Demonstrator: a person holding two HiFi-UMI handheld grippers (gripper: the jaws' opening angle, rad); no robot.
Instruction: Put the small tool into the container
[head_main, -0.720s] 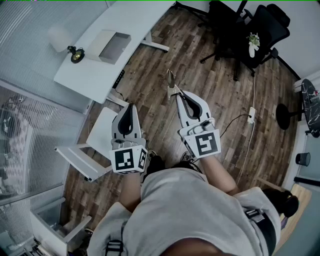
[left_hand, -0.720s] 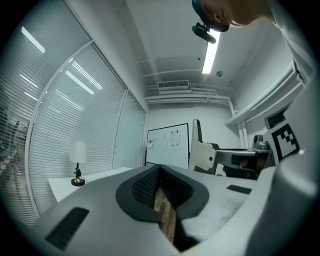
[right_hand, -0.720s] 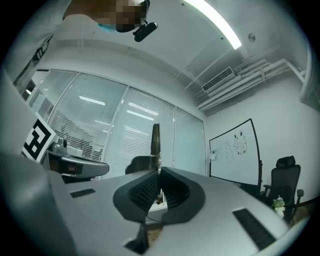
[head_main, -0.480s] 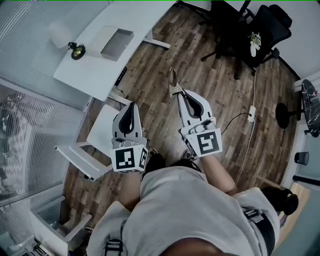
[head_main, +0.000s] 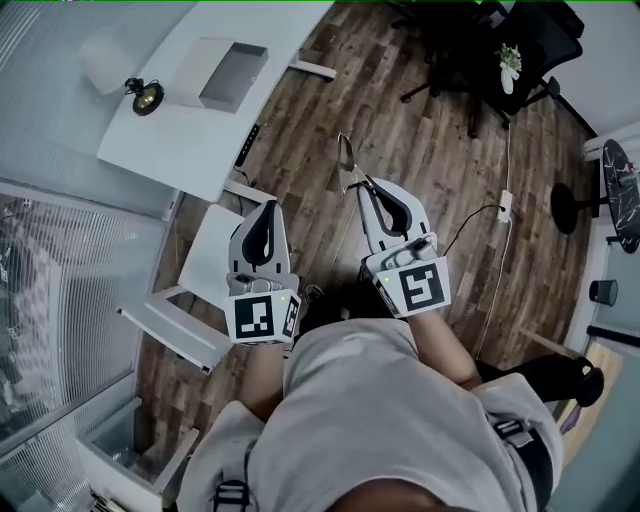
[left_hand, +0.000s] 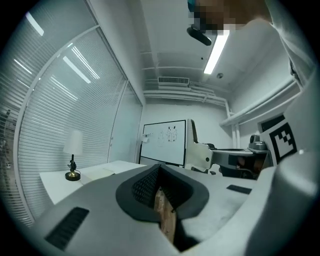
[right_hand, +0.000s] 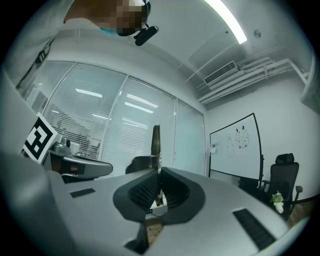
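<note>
A dark wood floor (head_main: 420, 170) fills most of the head view. A white desk (head_main: 190, 140) stands at the far left and black office chairs (head_main: 470, 50) at the far right. On the desk an open grey box (head_main: 222, 73) lies beside a small lamp (head_main: 146, 95).

The small tool (head_main: 345, 163) is well away from the desk, out over the floor. It is clamped between the closed jaws of the right gripper (head_main: 360, 188). It is a thin metal piece, and its long axis carries on the line of the jaws, pointing forward and away from the person. From the tool's tip the box lies ahead and to the left, well apart.

The left gripper (head_main: 268, 208) is the one nearer the desk. Its jaws are pressed together on nothing, and only floor shows through the gap behind them. The carry to the box probably falls to the right gripper, swinging left across the body.

What kind of tool it is cannot be told. In the right gripper view it shows only as a narrow upright strip (right_hand: 156, 145), and the desk is out of that picture. The inside of the box looks bare, but it is too small to be sure.
</note>
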